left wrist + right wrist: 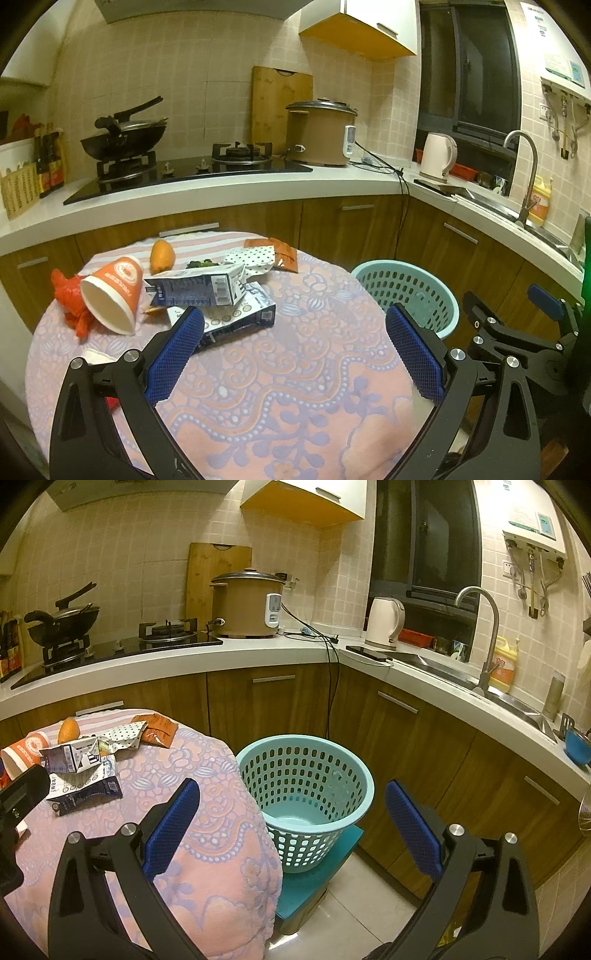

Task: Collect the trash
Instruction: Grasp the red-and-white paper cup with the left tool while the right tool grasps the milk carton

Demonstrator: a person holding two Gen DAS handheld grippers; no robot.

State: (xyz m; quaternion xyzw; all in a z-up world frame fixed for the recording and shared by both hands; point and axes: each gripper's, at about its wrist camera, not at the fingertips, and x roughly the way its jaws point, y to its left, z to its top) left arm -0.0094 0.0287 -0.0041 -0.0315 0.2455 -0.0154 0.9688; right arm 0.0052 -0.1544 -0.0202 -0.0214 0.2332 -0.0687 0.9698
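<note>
**Both grippers spread above the table, trash unpicked**

Blue-padded fingers of the left gripper (293, 347) stand wide apart over the tablecloth (288, 387), holding nothing. Taking the flattened carton (236, 317) as the landmark: far left of it lies a red bag (68, 299), and just left an orange paper cup (112, 295) on its side, mouth toward the camera. On top of it and slightly behind rests a second crushed carton (199, 286). Behind that sit a carrot (161, 255) and some greens (201, 263); behind and right lie a dotted wrapper (255, 260) and an orange packet (282, 253). Well right of it, off the table, stands the teal basket (306, 794), empty, on a teal block. The right gripper (291, 829) hangs over the table's edge and the basket, jaws likewise spread and empty.
</note>
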